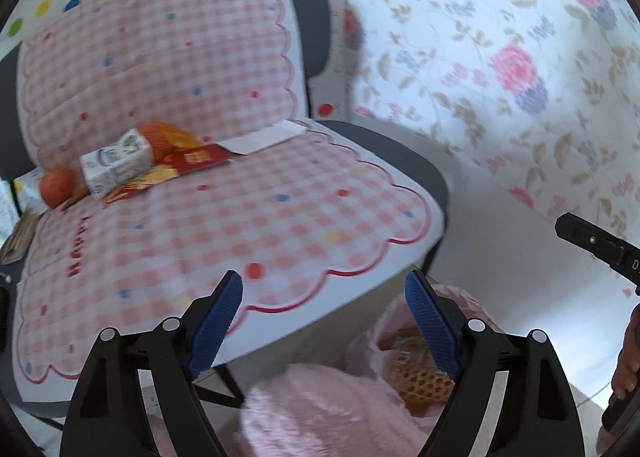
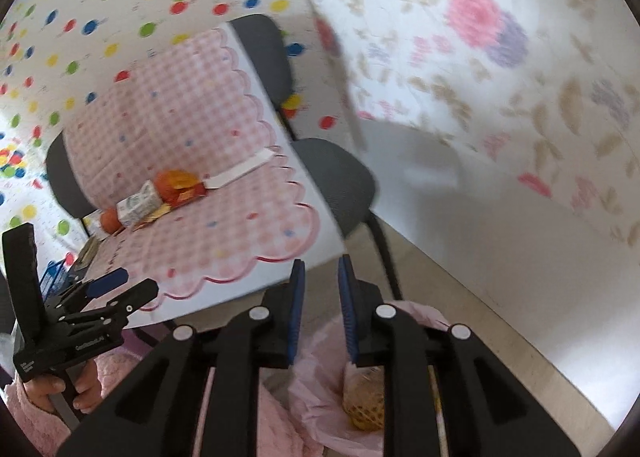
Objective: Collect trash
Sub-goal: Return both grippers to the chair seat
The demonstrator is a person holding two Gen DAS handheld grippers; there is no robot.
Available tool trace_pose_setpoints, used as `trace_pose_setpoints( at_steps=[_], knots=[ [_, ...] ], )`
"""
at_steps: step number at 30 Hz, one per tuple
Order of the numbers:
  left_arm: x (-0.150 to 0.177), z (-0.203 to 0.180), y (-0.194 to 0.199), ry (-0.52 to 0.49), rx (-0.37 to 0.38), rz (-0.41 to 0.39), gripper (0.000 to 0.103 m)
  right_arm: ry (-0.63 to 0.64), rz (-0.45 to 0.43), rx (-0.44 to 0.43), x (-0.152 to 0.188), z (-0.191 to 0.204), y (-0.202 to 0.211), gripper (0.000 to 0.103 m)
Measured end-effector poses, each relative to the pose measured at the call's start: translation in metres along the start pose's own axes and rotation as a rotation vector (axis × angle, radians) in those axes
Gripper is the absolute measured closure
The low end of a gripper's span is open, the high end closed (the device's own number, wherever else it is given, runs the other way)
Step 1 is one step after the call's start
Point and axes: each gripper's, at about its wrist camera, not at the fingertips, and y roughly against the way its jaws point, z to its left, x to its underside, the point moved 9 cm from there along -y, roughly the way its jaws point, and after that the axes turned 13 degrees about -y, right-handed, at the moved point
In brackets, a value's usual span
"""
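Note:
Trash lies at the back left of a chair seat covered with a pink gingham cushion point(image 1: 248, 217): a white milk carton point(image 1: 118, 165), an orange point(image 1: 58, 187), a red packet point(image 1: 200, 159) and orange and yellow wrappers point(image 1: 168, 137). The pile also shows in the right wrist view point(image 2: 140, 205). A pink trash bag point(image 2: 320, 397) hangs open below the seat's front edge with an orange mesh item point(image 1: 424, 381) inside. My left gripper point(image 1: 324, 321) is open and empty above the bag. My right gripper point(image 2: 322, 313) is nearly shut, a narrow gap between its pads, nothing in it.
The dark chair point(image 2: 336, 177) stands against a dotted wall sheet point(image 2: 100, 17) and a floral sheet point(image 1: 500, 57). A white paper strip point(image 1: 264, 139) lies at the seat's back. Tiled floor point(image 2: 460, 337) lies to the right. My pink sleeve point(image 1: 320, 417) is beside the bag.

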Motion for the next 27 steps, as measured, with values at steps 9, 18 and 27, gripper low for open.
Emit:
trace_pose_setpoints(
  at_steps=[9, 18, 27],
  knots=[
    [0.017, 0.086, 0.012, 0.096, -0.145, 0.020, 0.020, 0.130, 0.044, -0.083, -0.010, 0.073, -0.040, 0.085],
    [0.020, 0.196, 0.007, 0.151, -0.314, 0.054, 0.015, 0.262, 0.086, -0.119, -0.025, 0.142, -0.103, 0.072],
    [-0.007, 0.300, -0.044, 0.197, -0.341, 0.068, 0.014, 0.281, 0.118, -0.134, -0.047, 0.185, -0.181, 0.072]
  ],
)
